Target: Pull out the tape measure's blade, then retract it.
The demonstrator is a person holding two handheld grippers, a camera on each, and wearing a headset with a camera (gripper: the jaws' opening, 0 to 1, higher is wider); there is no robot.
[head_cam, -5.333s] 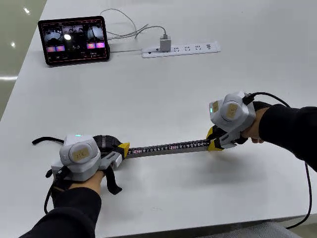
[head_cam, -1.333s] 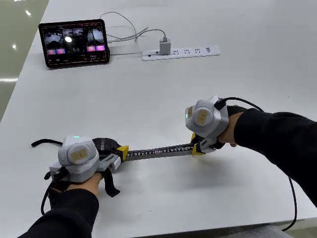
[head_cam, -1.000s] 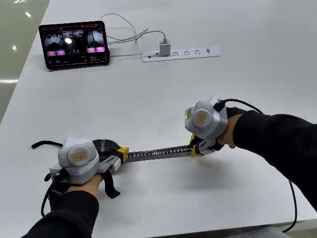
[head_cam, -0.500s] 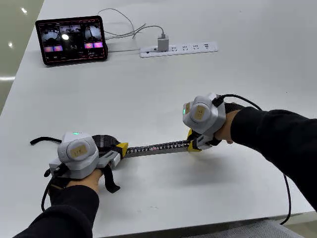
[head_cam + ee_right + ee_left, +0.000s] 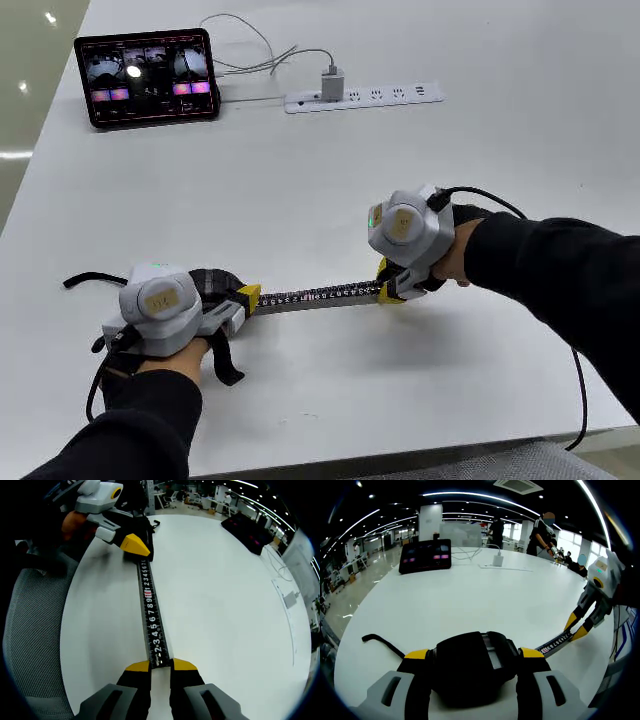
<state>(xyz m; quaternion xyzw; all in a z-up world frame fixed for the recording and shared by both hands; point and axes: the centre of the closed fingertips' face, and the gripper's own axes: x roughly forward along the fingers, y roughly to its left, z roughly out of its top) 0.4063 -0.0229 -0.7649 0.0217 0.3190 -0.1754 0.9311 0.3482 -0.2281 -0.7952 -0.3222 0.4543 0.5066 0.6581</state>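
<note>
we hold the tape measure's black case in the left gripper, whose yellow-tipped jaws are clamped on its two sides. the case rests on the white table, near its front edge. the blade runs out of the case, low along the tabletop, to the right gripper, whose jaws are pinched together on the blade's free end, just past the first printed numbers. we think the end hook sits between those jaws, but they hide it. a black strap trails from the case to our left. at the far side of the table lie a lit tablet and a power strip with a charger plugged in.
</note>
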